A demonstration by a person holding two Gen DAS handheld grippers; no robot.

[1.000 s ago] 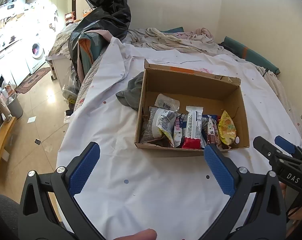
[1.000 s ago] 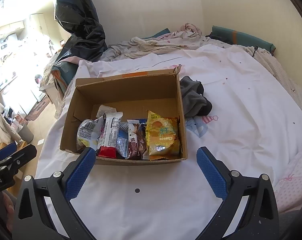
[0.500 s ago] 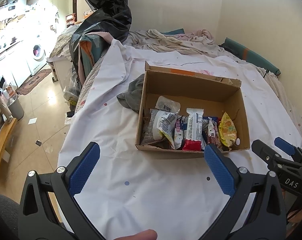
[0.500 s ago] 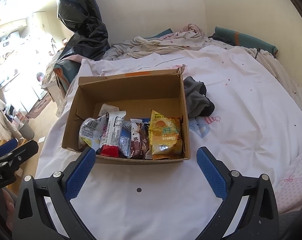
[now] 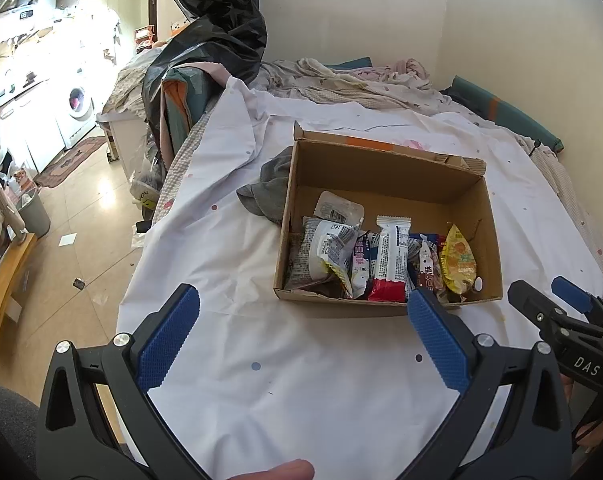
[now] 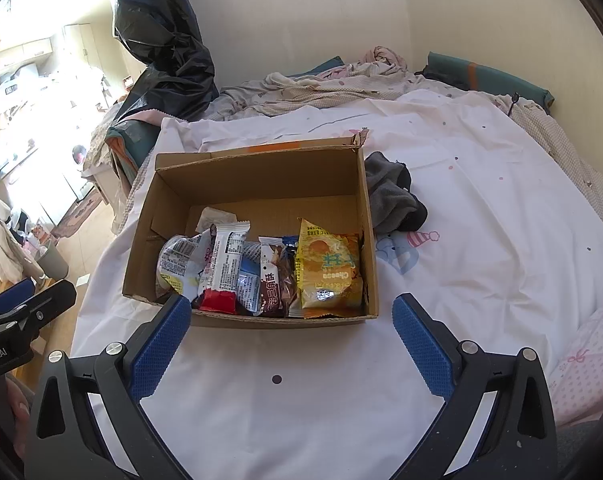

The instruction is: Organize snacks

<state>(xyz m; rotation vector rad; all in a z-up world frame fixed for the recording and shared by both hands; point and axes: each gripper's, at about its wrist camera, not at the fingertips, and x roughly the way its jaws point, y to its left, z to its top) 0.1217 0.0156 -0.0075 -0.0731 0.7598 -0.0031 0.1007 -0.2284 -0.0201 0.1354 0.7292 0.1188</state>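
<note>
An open cardboard box (image 5: 385, 162) (image 6: 257, 168) sits on a white bedsheet. Several snack packets stand in a row along its near wall: a grey-white pouch (image 5: 325, 252), a white and red bar (image 5: 391, 260) (image 6: 225, 268), a brown bar (image 6: 273, 276) and a yellow cheese packet (image 5: 457, 260) (image 6: 329, 268). A clear wrapper (image 5: 337, 210) lies behind them. My left gripper (image 5: 301, 336) is open and empty, just short of the box. My right gripper (image 6: 291, 342) is open and empty, also just before the box's near wall.
A grey cloth (image 5: 267, 192) (image 6: 393, 196) lies against the box's side. A black plastic bag (image 5: 209, 32) stands at the bed's far left corner. Rumpled bedding (image 6: 321, 84) lies at the back. The bed's left edge drops to a tiled floor (image 5: 81, 224).
Both grippers have drifted slightly back and up from the box, which now sits a little lower in both views. Both stay open and empty.
</note>
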